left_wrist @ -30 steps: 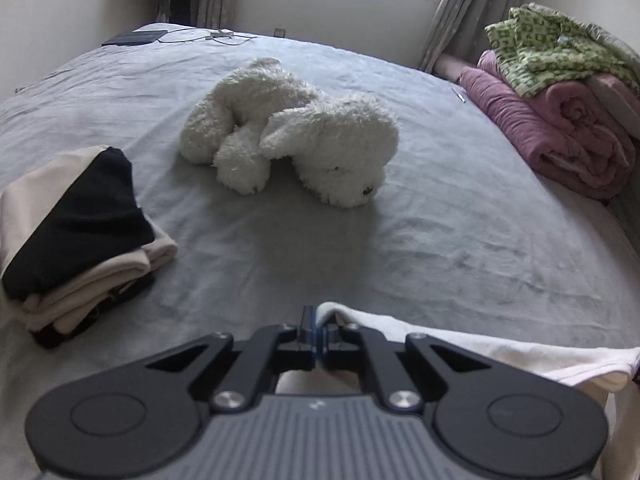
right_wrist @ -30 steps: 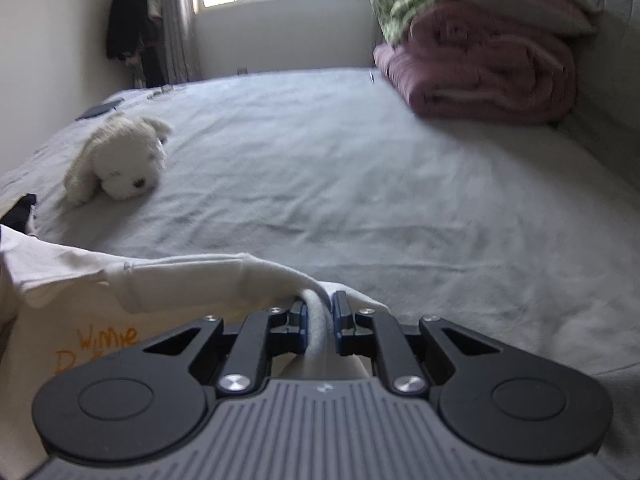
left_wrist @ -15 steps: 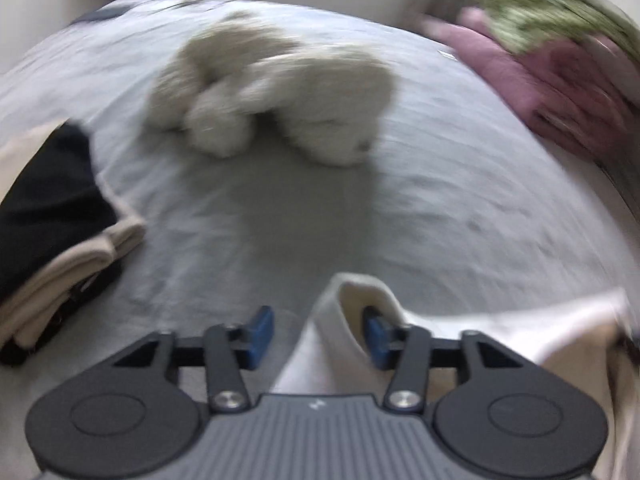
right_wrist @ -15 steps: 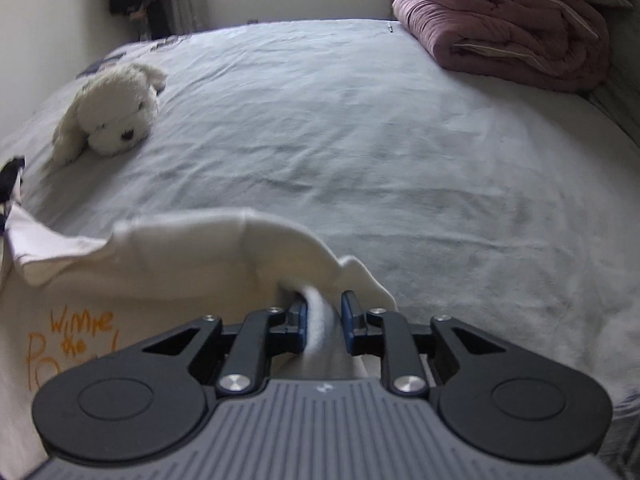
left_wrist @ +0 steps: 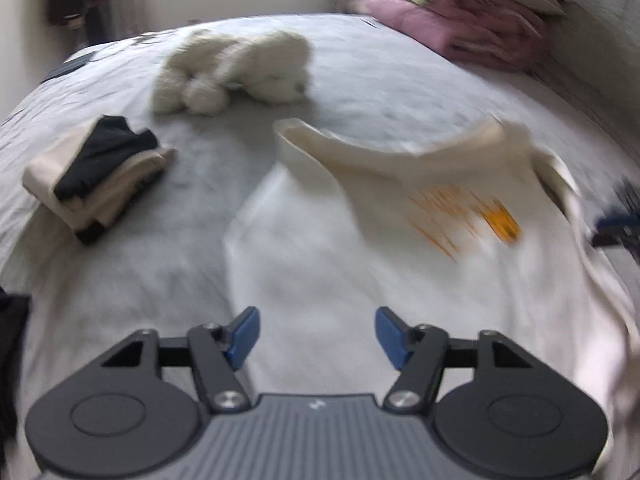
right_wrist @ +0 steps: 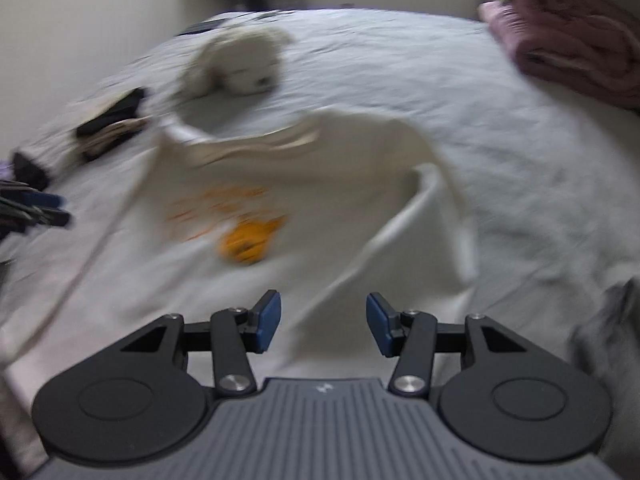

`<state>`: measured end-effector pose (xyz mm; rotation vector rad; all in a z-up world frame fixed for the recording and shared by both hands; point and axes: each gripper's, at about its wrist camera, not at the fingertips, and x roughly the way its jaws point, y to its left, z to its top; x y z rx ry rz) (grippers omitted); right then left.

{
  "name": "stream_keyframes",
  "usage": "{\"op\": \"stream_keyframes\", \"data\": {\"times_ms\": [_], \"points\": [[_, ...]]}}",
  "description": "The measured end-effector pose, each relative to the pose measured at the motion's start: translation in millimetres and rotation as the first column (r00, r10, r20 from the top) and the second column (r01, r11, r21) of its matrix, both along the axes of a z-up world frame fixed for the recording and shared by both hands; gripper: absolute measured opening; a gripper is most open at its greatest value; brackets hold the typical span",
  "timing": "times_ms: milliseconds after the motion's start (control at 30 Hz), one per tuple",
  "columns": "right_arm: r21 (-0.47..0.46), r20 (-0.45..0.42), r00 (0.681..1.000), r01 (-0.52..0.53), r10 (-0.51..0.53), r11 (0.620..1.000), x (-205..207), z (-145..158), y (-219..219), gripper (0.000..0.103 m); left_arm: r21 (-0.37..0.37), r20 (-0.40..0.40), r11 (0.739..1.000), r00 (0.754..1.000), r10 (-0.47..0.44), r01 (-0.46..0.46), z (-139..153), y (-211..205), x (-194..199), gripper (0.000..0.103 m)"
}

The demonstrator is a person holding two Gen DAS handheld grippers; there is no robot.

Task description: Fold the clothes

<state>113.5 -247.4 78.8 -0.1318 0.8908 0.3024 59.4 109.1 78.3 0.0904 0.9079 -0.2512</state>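
Currently:
- Left tool [left_wrist: 317, 338]: jaws spread wide, nothing held between the blue pads [left_wrist: 242, 336].
- Right tool [right_wrist: 323, 325]: jaws likewise spread wide, nothing gripped.
- Cream T-shirt [left_wrist: 360, 248] is seen spread on the grey bed [left_wrist: 132, 272], ahead of both tools; front side up, orange print [left_wrist: 468, 216] visible. Text on print is blurred, not readable.
- Collar end of the shirt is raised and rumpled at the far side, towards the plush dog [left_wrist: 236, 70]; not touching it.
- One sleeve [right_wrist: 448, 216] is seen folded over at the shirt's right edge in the right wrist view.
- Folded stack of clothes [left_wrist: 96, 176], beige and black, is located left of the shirt, apart from it.
- Pink blanket roll [left_wrist: 480, 28] with green patterned fabric on top is placed at the far right of the bed.
- Both views are motion-blurred; fine detail cannot be told.
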Motion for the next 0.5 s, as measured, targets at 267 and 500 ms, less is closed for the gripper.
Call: {"op": "stream_keyframes", "data": {"times_ms": [267,500], "points": [[-0.071,-0.050,0.995,-0.095,0.092,0.993,-43.1,-11.7,38.1,0.039,0.139,-0.033,0.981,0.991,-0.130,0.133,-36.1,-32.7,-39.3,0.081],[-0.079,0.014,1.000,-0.018,0.019,0.997,-40.7,4.7,0.9,0.006,0.061,-0.004,0.997,0.999,-0.047,0.047,-10.7,7.1,-28.5,0.006]]}}
